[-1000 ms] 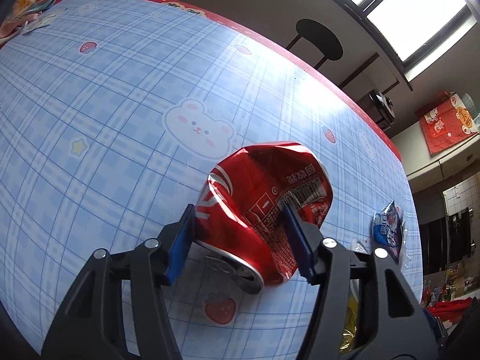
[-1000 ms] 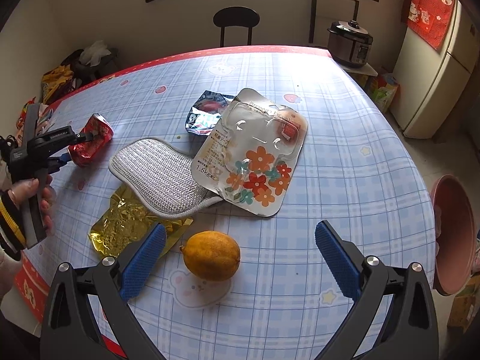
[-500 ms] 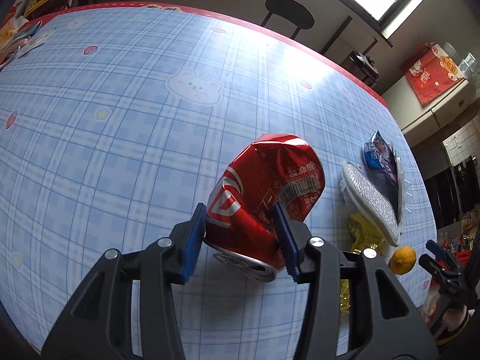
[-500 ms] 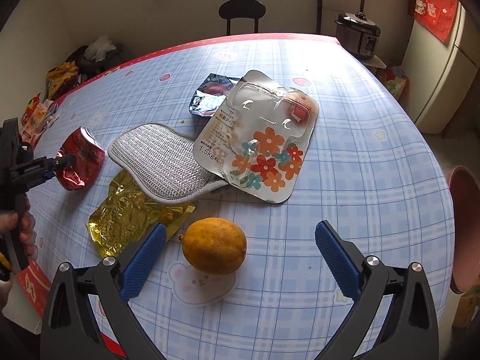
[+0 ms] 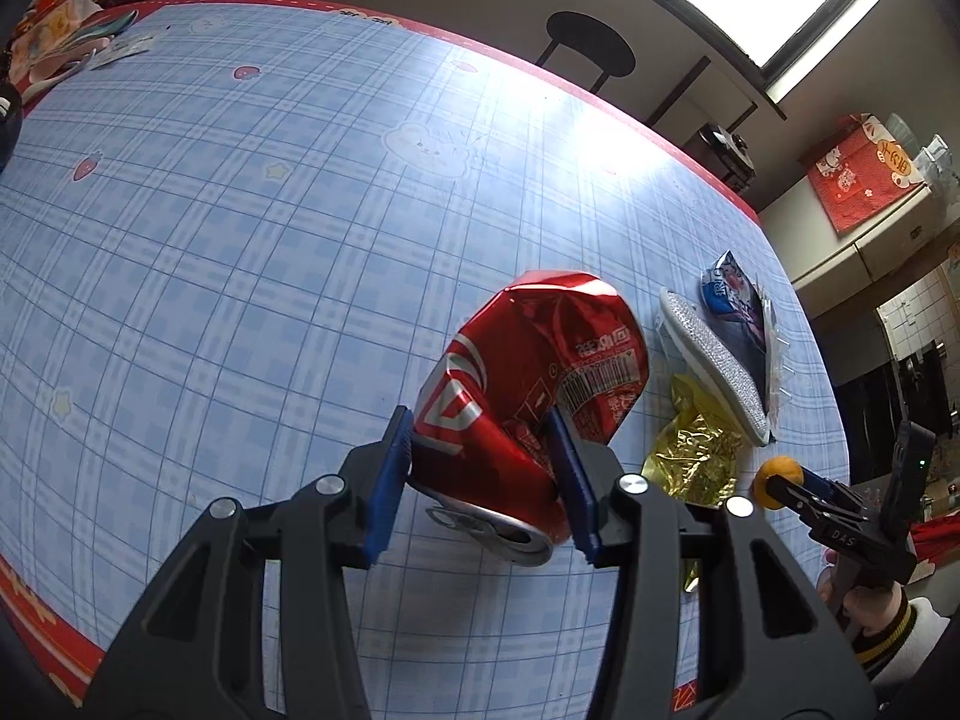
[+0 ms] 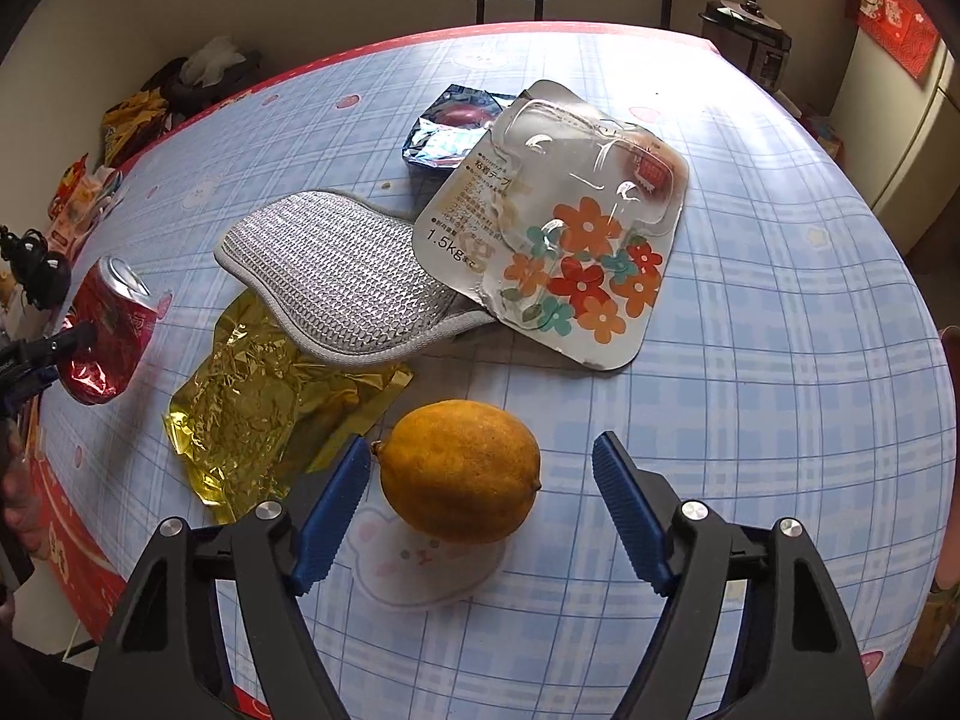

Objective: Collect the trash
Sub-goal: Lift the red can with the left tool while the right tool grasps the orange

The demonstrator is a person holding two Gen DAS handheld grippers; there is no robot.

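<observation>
A crushed can was gripped between the left tongs, lifted off the desk. Right tongs were closing around a lemon, pads not yet touching.

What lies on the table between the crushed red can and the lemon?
The crumpled gold foil wrapper lies between the red can and the lemon; the right wrist view shows it, with bare cloth on either side.

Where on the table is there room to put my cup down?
The big bare stretch of table past the red can, toward the chair. Also the table's right side, beside the flowered pack. It is crowded where the lemon, gold wrapper and grey pad sit together.
</observation>
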